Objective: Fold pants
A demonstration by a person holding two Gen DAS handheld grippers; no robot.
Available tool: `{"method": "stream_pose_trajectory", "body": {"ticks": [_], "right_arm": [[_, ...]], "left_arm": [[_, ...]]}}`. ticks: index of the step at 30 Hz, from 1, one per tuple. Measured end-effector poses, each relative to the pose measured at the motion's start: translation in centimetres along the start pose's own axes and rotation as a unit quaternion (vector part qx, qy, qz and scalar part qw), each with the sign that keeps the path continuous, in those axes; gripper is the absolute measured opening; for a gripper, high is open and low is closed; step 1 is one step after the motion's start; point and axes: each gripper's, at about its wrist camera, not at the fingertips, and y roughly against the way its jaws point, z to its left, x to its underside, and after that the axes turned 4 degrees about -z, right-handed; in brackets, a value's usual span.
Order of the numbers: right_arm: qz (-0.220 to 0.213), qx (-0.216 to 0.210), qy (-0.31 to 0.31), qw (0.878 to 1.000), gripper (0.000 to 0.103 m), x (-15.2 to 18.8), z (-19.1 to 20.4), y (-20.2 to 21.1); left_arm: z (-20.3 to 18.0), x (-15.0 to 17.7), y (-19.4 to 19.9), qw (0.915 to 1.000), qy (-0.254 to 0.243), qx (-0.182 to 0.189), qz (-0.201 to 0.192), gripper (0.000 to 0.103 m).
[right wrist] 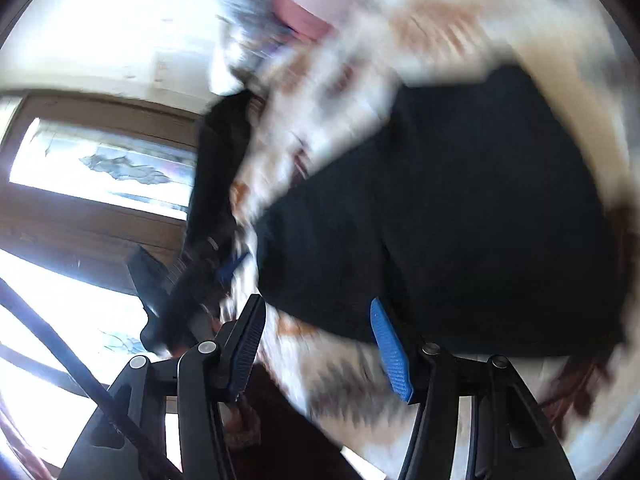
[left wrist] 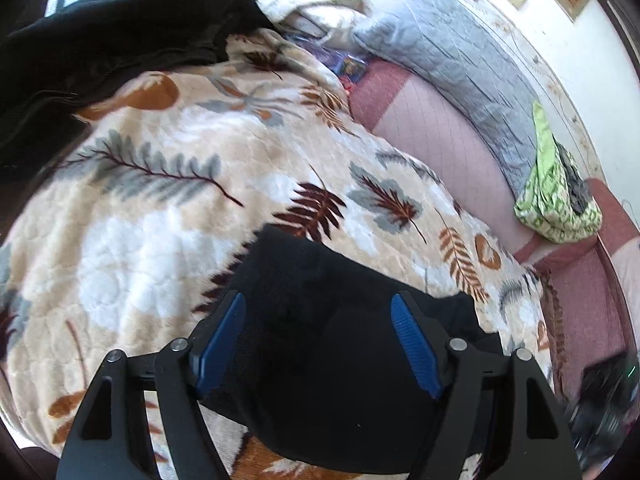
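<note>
Between folds: black pants (left wrist: 340,340) flat on leaf-print blanket (left wrist: 160,220), under spread left gripper (left wrist: 318,344); right gripper (right wrist: 316,348) likewise spread, empty. Next, probably: pinch an edge.

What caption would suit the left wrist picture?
Open left gripper poised over black pants on a leaf-print blanket.

Bed: covered by a leaf-print blanket (left wrist: 168,216)
On blanket: black pants (left wrist: 332,344), dark garment (left wrist: 100,48)
On mattress: grey pillow (left wrist: 452,64), green bag (left wrist: 556,192)
</note>
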Motion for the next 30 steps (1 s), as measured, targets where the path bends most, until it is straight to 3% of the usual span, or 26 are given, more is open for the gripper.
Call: {"method": "stream_pose_trajectory", "body": {"ticks": [3,5,8,9,10,11,14,15,19,23,26,30], "right_arm": [[-0.041,0.039,0.055,0.997,0.063,-4.4,1.9,-1.2],[-0.044,0.064,0.061,0.995,0.063,-7.3,1.1,-3.5],[-0.022,0.098,0.024,0.995,0.063,-10.8,-2.5,-8.0],[-0.012,0.131,0.007,0.991,0.062,-11.7,-4.3,-9.4],[-0.013,0.169,0.004,0.985,0.048,-12.3,-5.6,-9.9],[-0.019,0.184,0.001,0.983,0.043,-12.9,-6.3,-10.4],[-0.050,0.200,0.016,0.978,0.047,-13.5,-4.3,-9.4],[-0.050,0.186,0.038,0.981,0.050,-13.3,-2.6,-9.3],[0.027,0.146,0.098,0.984,0.063,-11.3,3.0,-11.5],[0.130,0.105,0.128,0.977,0.063,-8.0,6.8,-15.6],[0.196,0.114,0.157,0.961,0.066,-6.1,9.5,-19.2],[0.251,0.185,0.218,0.925,0.069,-4.7,12.3,-24.8]], "left_arm": [[0.5,-0.1,0.0,0.9999,0.003,-0.012,-0.002,0.074],[1.0,-0.2,0.0,0.9999,0.006,-0.015,0.003,0.074],[2.3,-0.5,0.4,0.9995,0.021,-0.024,-0.001,0.074],[3.0,-0.8,0.7,0.9991,0.030,-0.030,-0.005,0.074],[3.7,-1.1,0.9,0.9985,0.041,-0.036,-0.008,0.075],[4.4,-1.2,1.1,0.9979,0.050,-0.040,-0.010,0.075],[6.9,-1.3,1.3,0.9945,0.094,-0.047,-0.006,0.075],[7.6,-1.1,1.3,0.9931,0.109,-0.045,0.000,0.075],[8.4,0.4,1.6,0.9918,0.119,-0.045,0.009,0.075],[7.9,2.6,2.4,0.9941,0.101,-0.039,0.007,0.075],[7.5,3.5,2.6,0.9952,0.087,-0.044,0.004,0.076],[6.8,3.9,2.6,0.9963,0.076,-0.040,-0.002,0.084]]}}
